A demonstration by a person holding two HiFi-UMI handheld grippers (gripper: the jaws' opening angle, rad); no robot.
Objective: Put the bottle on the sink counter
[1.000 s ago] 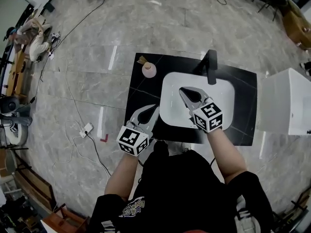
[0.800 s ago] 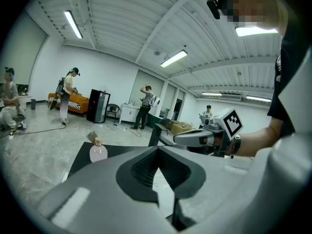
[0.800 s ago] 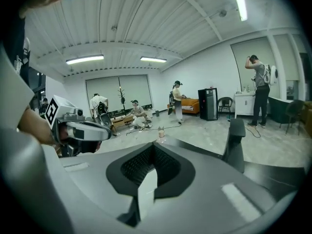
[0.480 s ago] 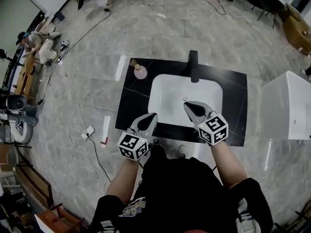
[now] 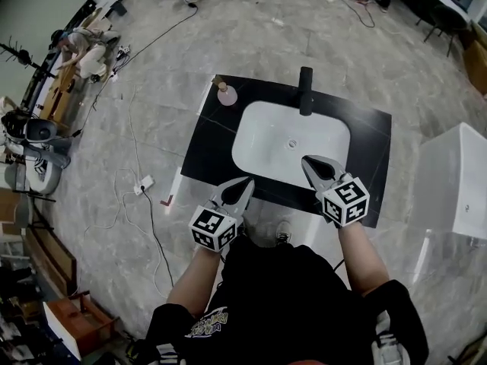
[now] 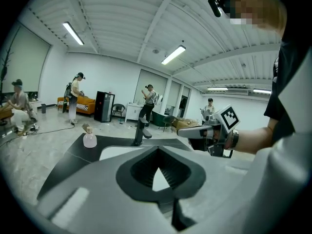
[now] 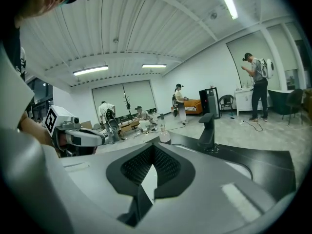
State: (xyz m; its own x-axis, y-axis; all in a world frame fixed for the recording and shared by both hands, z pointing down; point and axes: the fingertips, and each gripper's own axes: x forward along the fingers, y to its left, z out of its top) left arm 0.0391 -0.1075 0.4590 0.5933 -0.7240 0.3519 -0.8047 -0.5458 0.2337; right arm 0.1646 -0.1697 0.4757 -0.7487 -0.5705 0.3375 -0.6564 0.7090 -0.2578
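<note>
Large hall with a grey marble floor, cables on it, several people far in the background. One black table (image 5: 205, 147) is seen mid-frame in the head view, with one white basin (image 5: 281, 139) set in it and one black faucet (image 5: 306, 90) at its far edge. One pink bottle (image 5: 226, 94) is found upright, long axis vertical, on the table's upper-left corner, beside the basin, so the task is judged done already.

Two grippers are counted, both held at the near edge, well apart from the bottle. The left gripper (image 5: 245, 182) has its fingers pressed together, with nothing held. The right gripper (image 5: 310, 160) is likewise closed and empty. The bottle lies up and left of the left fingers. The left gripper is judged nearer, and its fingers would need to be parted before any new grasp.
</note>
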